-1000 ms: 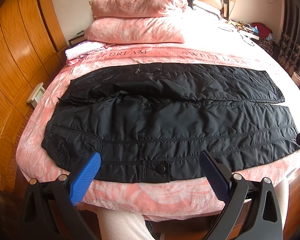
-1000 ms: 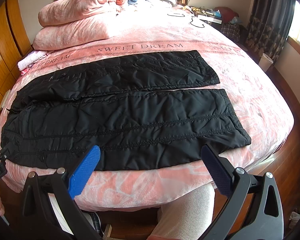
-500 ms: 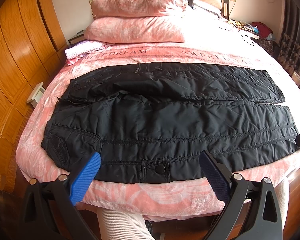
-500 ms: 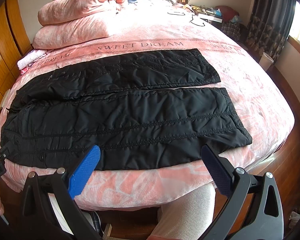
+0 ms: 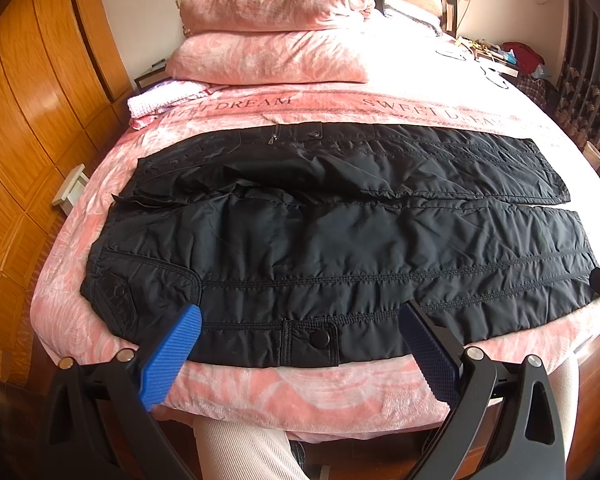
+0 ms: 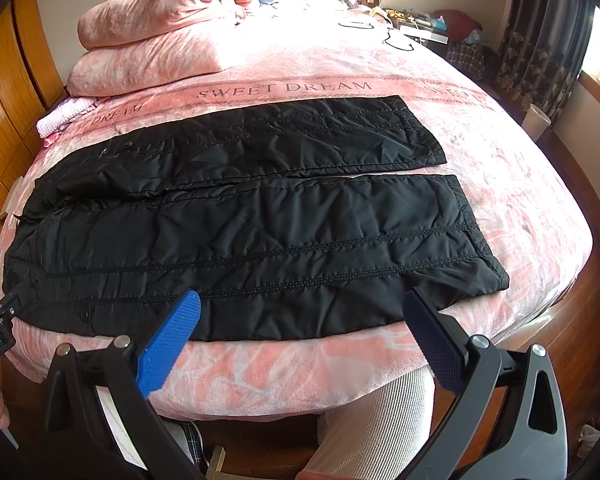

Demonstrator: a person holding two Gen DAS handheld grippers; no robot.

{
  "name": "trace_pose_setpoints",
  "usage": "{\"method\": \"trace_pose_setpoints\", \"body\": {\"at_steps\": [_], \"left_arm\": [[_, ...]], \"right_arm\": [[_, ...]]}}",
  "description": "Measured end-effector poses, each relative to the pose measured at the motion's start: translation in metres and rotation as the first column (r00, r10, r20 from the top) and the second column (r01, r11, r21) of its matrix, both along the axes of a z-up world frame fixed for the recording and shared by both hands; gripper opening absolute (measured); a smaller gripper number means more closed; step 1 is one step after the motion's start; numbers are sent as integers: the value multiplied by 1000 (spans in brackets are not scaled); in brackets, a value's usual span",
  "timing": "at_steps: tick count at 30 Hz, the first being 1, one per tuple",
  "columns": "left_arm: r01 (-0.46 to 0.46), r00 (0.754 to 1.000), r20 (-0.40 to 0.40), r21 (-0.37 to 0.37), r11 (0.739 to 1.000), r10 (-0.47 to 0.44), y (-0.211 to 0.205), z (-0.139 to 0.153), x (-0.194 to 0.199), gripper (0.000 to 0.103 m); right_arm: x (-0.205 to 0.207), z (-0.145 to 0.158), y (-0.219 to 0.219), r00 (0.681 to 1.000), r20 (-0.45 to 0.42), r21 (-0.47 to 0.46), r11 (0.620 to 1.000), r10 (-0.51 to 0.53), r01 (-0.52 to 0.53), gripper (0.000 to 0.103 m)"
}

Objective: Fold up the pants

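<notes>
Lying flat, pants (image 5: 340, 240) spread just beyond both open, empty tongs (image 5: 300, 344) (image 6: 300, 332).

One pair of black quilted nylon pants (image 5: 320, 248) is lying on one pink fleece bedspread (image 5: 300, 388); two stacked pink pillows (image 5: 272, 36) and one folded white towel (image 5: 160, 98) are resting beyond.

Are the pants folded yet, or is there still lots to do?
Not yet. Done: the black quilted pants lie spread flat on the pink bed cover, both legs side by side. In hand: nothing; the left gripper and right gripper are open near the closest edge, holding no fabric. Left: every fold, starting with laying one leg over the other.
</notes>
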State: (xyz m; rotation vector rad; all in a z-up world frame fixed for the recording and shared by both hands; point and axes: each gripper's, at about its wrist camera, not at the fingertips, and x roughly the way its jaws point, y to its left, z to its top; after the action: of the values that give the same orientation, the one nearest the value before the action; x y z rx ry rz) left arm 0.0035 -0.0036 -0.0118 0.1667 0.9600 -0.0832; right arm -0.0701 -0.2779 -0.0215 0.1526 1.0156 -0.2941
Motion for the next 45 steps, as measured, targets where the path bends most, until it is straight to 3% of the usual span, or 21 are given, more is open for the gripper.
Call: {"method": "trace_pose_setpoints", "body": {"at_steps": [5, 9, 11, 13, 15, 19, 22, 25, 30, 32, 36, 40, 41, 43, 44, 45], "left_arm": [[57, 997, -39, -57, 997, -60, -1, -7, 8, 99], [82, 991, -95, -76, 994, -89, -2, -18, 26, 99], [87, 988, -123, -71, 994, -95, -4, -23, 44, 99], [93, 982, -155, -86, 992, -106, -6, -24, 70, 99], [106, 975, -188, -90, 990, -121, -11, -26, 107, 99], [184, 947, -247, -116, 976, -208, -24, -35, 198, 99], [187, 939, -269, -133, 973, -216, -34, -47, 264, 99], [179, 933, -284, -158, 971, -219, -49, -62, 315, 99], [158, 927, -312, -175, 972, -207, -81, -96, 371, 98], [199, 917, -312, -176, 964, -247, -96, -106, 383, 88], [305, 889, -300, -174, 936, -345, -118, -120, 395, 87], [370, 870, -274, -185, 911, -409, -128, -122, 402, 82], [383, 866, -272, -180, 906, -420, -130, -122, 403, 82], [409, 854, -270, -182, 894, -446, -133, -119, 403, 82], [424, 846, -268, -185, 887, -461, -134, -117, 404, 82], [435, 842, -263, -186, 881, -471, -136, -115, 404, 83]], "right_arm": [[9, -2, -5, 999, -7, 54, 998, 31, -31, 101], [32, -8, -13, 990, -58, 26, 991, 131, -130, 101], [51, -11, -21, 981, -75, 58, 983, 179, -175, 101], [76, -17, -33, 969, -99, 162, 965, 226, -208, 101], [109, -22, -46, 960, -125, 206, 953, 251, -222, 101], [190, -34, -71, 947, -174, 66, 963, 270, -263, 101], [250, -56, -98, 908, -162, 197, 914, 386, -354, 101], [304, -78, -123, 894, -134, 272, 884, 427, -381, 101], [373, -108, -136, 859, -105, 287, 842, 501, -456, 101], [391, -114, -135, 840, -98, 257, 829, 533, -496, 101], [410, -132, -132, 754, -132, 261, 757, 643, -599, 101], [412, -145, -129, 713, -144, 191, 727, 686, -660, 101], [410, -145, -128, 703, -139, 177, 716, 697, -675, 96], [405, -143, -127, 687, -134, 141, 700, 714, -700, 74], [402, -140, -129, 675, -121, 148, 686, 728, -713, 46], [400, -137, -132, 673, -112, 161, 681, 731, -714, 25]]}}
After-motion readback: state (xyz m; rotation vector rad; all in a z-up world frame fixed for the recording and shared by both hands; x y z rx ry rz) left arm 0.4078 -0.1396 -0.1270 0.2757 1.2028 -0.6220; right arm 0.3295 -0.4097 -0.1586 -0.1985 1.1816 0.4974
